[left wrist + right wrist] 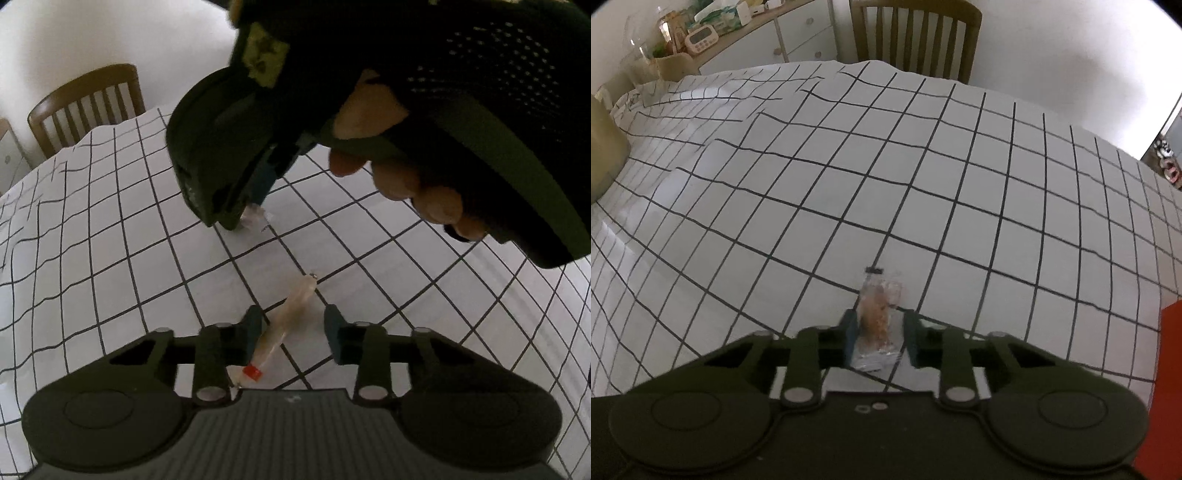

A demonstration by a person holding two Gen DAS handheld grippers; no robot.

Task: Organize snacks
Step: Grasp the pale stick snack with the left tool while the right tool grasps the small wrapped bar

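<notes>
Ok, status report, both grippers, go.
Right gripper shut on clear snack packet. Left gripper open, straddling snack stick on tablecloth. Nothing in the way.

Location type: a home, dining area. The bench point(923, 177) is covered with a white tablecloth point(775, 221) printed with a black grid and lying in loose folds. A wooden slat-back chair point(916, 33) stands at the far edge against a plain white wall point(1052, 48). A sideboard point(798, 33) with white drawers and round knobs stands at the left; its wooden top carries household clutter, including a small digital timer point(700, 38) and a glass jar point(639, 59).
</notes>
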